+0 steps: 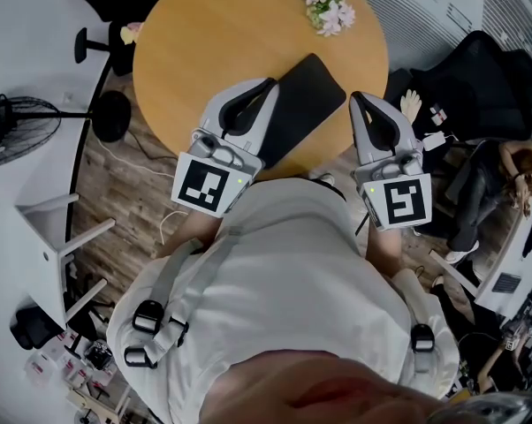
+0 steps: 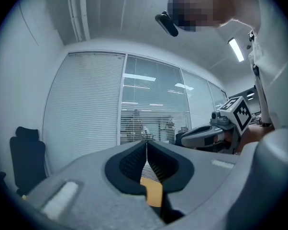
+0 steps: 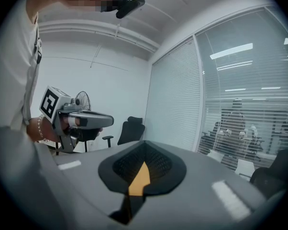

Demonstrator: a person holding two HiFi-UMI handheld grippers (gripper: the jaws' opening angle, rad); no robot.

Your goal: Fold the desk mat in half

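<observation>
Desk mat lies flat near the table edge. Left gripper and right gripper flank it, raised, jaws pressed together, empty. One layer or already doubled, can't tell; a good fold means edges flush.

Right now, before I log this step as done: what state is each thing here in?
left gripper: shut, empty.
right gripper: shut, empty.
desk mat: lying flat on the round table, gripped by neither gripper.
flowers: lying at the table's far edge, untouched.
</observation>
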